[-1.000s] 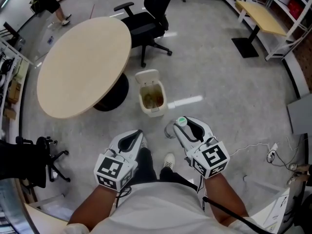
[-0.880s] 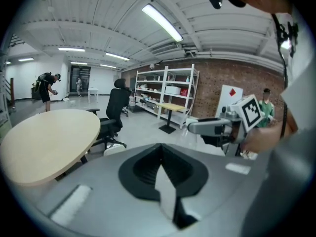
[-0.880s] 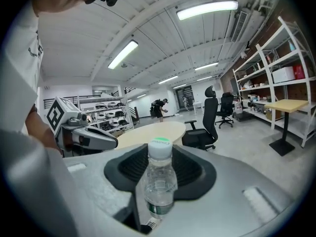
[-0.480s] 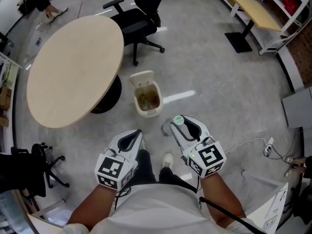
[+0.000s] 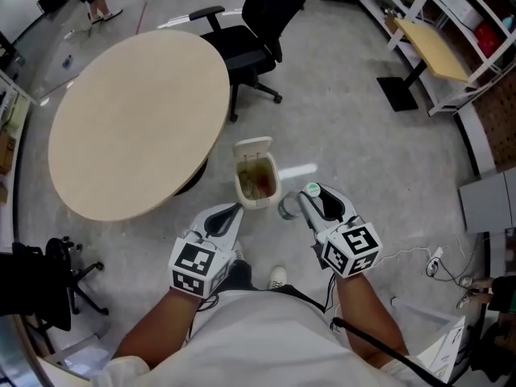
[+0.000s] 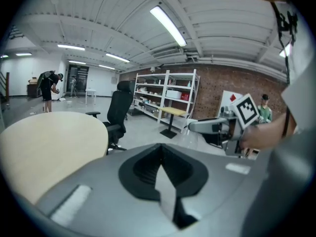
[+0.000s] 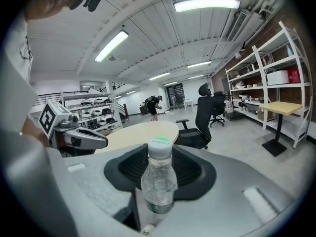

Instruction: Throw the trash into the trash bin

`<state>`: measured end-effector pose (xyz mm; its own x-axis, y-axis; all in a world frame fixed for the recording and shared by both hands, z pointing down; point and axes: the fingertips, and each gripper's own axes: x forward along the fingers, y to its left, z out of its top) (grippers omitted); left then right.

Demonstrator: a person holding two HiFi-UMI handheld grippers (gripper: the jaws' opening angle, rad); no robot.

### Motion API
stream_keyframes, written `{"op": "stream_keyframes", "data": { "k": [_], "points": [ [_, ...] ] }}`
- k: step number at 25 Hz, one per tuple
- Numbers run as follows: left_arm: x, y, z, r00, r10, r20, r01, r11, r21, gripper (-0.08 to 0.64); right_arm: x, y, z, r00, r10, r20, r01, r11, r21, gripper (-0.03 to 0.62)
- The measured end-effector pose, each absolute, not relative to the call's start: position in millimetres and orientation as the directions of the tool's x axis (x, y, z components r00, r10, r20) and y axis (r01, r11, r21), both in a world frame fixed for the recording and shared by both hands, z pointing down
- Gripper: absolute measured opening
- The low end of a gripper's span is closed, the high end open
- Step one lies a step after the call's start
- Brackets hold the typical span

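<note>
**Status.** The right gripper [image 5: 311,201] was closed on a clear plastic water bottle [image 5: 290,208] with a green cap. The right gripper view showed the bottle upright between the jaws, which gripped its lower body and left the cap end free. The left gripper [image 5: 229,216] had its jaws together and held nothing. The bottle sat just beside the small cream trash bin [image 5: 258,203], at its right front corner and not yet above the opening. The bin's lid [image 5: 252,146] stood raised at the back. The bin stood on the floor close to the edge of the round table [image 5: 137,119].

**Hazards.**
- Early release: from this position the bottle would probably land on the floor beside the bin.
- Narrow opening: an off-centre drop could strike the rim or the raised lid and bounce out.
- Light bin: contact from either gripper might shift or tip it.
- Smooth round bottle: a low grip could let it swing or slip during the reach.
</note>
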<state>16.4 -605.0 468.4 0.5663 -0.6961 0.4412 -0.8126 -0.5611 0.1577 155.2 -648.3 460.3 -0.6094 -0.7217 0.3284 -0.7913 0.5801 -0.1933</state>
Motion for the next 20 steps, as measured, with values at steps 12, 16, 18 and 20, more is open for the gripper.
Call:
{"op": "stream_keyframes", "data": {
  "k": [12,16,18,20],
  "points": [
    [-30.4,-652.4,479.1,0.578,-0.724,0.377,-0.813,-0.551,0.188,0.008,119.8,-705.9,460.1,-0.567,-0.741,0.359,-0.819,0.555,-0.148,0.150],
    [-38.7,-646.7,492.1,0.560,-0.715,0.418,-0.825,-0.528,0.201,0.008,115.4,-709.3,474.8,-0.575,-0.720,0.389,-0.813,0.557,-0.171,0.150],
    [-39.1,-646.8,500.0,0.549,-0.710,0.440,-0.831,-0.521,0.195,0.008,114.2,-715.0,483.1,-0.581,-0.708,0.401,-0.807,0.563,-0.176,0.150],
    [-35.6,-648.2,508.7,0.538,-0.704,0.464,-0.836,-0.517,0.185,0.008,113.8,-723.3,493.3,-0.590,-0.695,0.411,-0.800,0.571,-0.183,0.150]
  ]
}}
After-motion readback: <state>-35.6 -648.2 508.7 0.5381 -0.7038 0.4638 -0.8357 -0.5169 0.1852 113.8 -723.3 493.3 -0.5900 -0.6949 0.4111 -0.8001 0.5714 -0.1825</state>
